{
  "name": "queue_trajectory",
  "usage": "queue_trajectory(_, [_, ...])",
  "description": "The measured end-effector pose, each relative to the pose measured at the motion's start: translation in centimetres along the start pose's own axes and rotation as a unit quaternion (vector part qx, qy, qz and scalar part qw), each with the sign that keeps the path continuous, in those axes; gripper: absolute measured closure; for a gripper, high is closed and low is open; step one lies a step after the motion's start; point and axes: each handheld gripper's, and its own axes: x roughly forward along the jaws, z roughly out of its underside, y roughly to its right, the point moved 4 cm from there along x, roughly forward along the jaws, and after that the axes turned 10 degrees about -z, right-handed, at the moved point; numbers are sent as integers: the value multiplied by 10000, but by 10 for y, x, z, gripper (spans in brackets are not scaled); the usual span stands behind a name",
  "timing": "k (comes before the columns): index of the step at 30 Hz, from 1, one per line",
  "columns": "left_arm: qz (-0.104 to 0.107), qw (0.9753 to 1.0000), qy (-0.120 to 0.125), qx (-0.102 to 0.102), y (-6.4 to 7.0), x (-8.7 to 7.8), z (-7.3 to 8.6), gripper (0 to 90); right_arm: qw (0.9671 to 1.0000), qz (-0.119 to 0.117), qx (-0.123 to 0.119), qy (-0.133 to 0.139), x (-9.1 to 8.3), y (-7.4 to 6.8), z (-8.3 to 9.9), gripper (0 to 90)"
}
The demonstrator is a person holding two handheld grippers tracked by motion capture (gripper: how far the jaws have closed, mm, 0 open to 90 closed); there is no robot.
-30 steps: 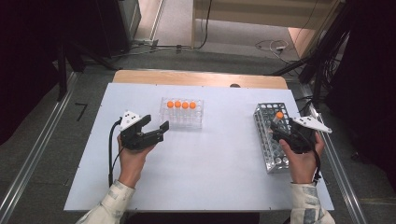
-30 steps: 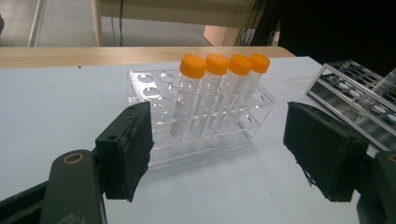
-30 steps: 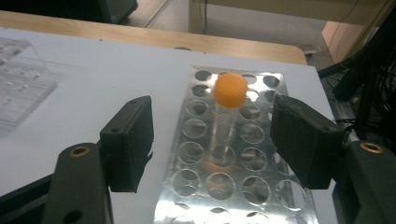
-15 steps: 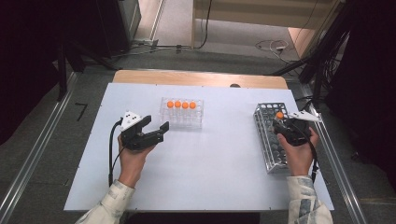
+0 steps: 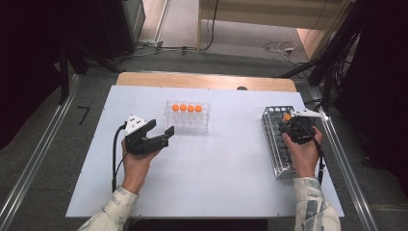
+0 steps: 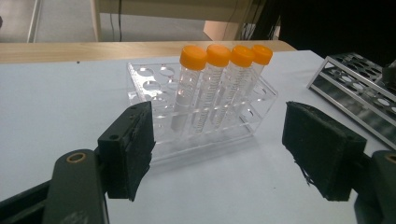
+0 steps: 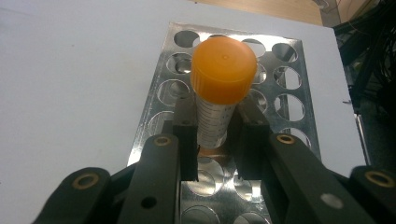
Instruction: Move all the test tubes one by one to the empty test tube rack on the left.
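The right tool [image 7: 212, 140] is clamped on an orange-capped tube [image 7: 219, 93], its two black jaws pressed against the clear, graduated body just under the cap. The tube stands upright over the metal rack [image 7: 280, 79], with its lower end between the jaws; from the right gripper view I cannot quite tell whether its tip already sits in a hole or hangs just above the plate. In the high view the same tube [image 5: 287, 117] shows as an orange dot near the far end of the metal rack [image 5: 279, 159], which lies along the right side of the white counter [image 5: 216, 183], and the person's right hand [image 5: 303, 151] grips the tool from behind.

The left tool [image 5: 159, 137] rests low over the counter with its jaws wide apart and nothing between them. It points at the clear plastic rack [image 5: 188, 117], which stands near the middle of the counter toward the far edge. In the left gripper view four more orange-capped tubes [image 6: 219, 84] stand upright in a row in that clear plastic rack [image 6: 144, 86], well apart from the metal rack.
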Motion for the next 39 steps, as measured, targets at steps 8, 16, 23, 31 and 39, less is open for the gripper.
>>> queue_trajectory(8, [18, 10000, 11, -6, 0, -1, 0, 253, 9994, -28, 29, 341, -17, -2, -6, 718])
queue_trajectory(16, [38, 10000, 37, -13, 1, -3, -1, 253, 9965, -46, -13, 837, -52, -9, -20, 719])
queue_trajectory(23, [63, 10000, 56, -10, 3, -4, -1, 253, 9936, -279, -182, 1075, -73, -26, -27, 719])
queue_trajectory(31, [122, 9999, 79, 8, 6, -6, -3, 254, 9888, -985, -308, 1083, -71, -51, -27, 719])
queue_trajectory(39, [268, 9995, 112, 74, 15, -10, -4, 255, 9797, -1687, -661, 856, -53, -95, -21, 720])
